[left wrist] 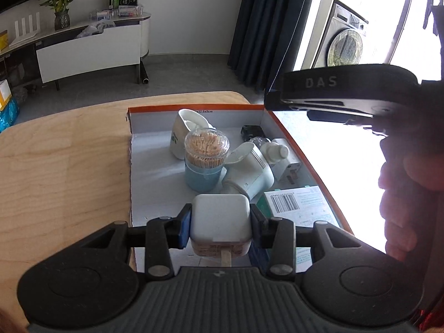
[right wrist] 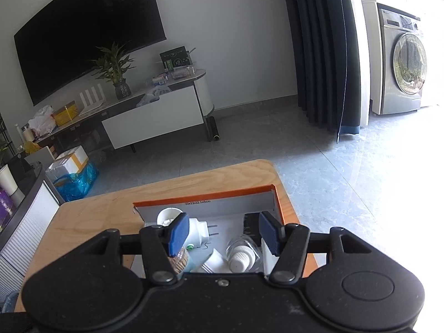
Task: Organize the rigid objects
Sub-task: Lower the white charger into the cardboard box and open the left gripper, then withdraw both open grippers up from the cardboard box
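Living room: dark TV on the wall, low TV cabinet point(right wrist: 155, 116), washing machine point(right wrist: 402, 75) past a dark curtain. On the wooden table point(left wrist: 63, 152) sits an orange-edged cardboard box point(left wrist: 291, 136) with its top open, already loaded with small items.

Left gripper point(left wrist: 220, 226) is clamped on a white-lidded container point(left wrist: 219, 216), 1 pad on each side wall, held just above the near end of the box floor. Contents look tan through the clear base; a flat wooden stick shows under it.

Right gripper point(right wrist: 222, 236) is above the far right part of the box, jaws apart, nothing pressed between the pads. A white-capped clear bottle point(right wrist: 241, 255) lies below the gap.

Step judged: container to be set down in the box. A bare patch of floor is seen left of the toothpick jar point(left wrist: 205, 161); that spot is preferred, since the white tipped canister point(left wrist: 249, 172) lies right ahead, close to the lid. Container should be lowered flat until the base is seated, then released; the right gripper is best kept clear.

Orientation: lid faces up and toward the camera, base down. Lid is a rounded square, so no long axis in plan can be told; vertical extent is partly hidden.
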The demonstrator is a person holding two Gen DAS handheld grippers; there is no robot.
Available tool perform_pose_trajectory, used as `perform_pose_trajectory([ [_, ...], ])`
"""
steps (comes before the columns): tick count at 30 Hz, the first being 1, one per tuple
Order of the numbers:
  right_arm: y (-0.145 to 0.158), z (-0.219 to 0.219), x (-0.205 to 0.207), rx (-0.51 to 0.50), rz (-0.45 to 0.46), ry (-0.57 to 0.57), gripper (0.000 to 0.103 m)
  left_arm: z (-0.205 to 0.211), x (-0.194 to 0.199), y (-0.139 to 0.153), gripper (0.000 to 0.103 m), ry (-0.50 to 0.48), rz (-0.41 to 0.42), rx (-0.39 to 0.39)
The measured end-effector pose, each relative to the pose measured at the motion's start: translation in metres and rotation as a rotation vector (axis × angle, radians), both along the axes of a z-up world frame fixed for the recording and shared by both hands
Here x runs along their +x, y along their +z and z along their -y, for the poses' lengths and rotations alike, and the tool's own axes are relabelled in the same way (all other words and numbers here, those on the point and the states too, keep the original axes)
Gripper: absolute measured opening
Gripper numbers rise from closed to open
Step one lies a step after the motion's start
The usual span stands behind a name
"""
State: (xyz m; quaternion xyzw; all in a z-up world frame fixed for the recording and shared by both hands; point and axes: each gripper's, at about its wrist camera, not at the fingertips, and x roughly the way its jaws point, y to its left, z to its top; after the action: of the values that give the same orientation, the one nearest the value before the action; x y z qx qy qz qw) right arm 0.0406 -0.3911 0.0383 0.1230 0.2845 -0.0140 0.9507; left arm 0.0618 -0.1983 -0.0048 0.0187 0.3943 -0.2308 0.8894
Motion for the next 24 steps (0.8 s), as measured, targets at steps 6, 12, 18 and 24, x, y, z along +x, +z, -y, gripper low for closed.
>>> perform_pose_trajectory([
  [6, 0.009, 0.000, -0.038, 0.000, 0.033, -0.012, 0.075, 0.004, -0.003, -0.002, 0.042, -0.005, -0.007, 0.006],
  [12, 0.006, -0.005, -0.059, -0.027, 0.019, -0.042, 0.078, 0.010, -0.002, -0.007, 0.042, -0.003, -0.016, 0.027],
  [18, 0.001, -0.008, -0.069, -0.034, 0.000, -0.057, 0.078, 0.013, -0.003, -0.006, 0.053, 0.004, -0.014, 0.032],
  [24, 0.004, -0.008, -0.082, -0.031, 0.016, -0.074, 0.079, 0.010, -0.015, 0.005, 0.072, 0.014, 0.007, 0.031],
])
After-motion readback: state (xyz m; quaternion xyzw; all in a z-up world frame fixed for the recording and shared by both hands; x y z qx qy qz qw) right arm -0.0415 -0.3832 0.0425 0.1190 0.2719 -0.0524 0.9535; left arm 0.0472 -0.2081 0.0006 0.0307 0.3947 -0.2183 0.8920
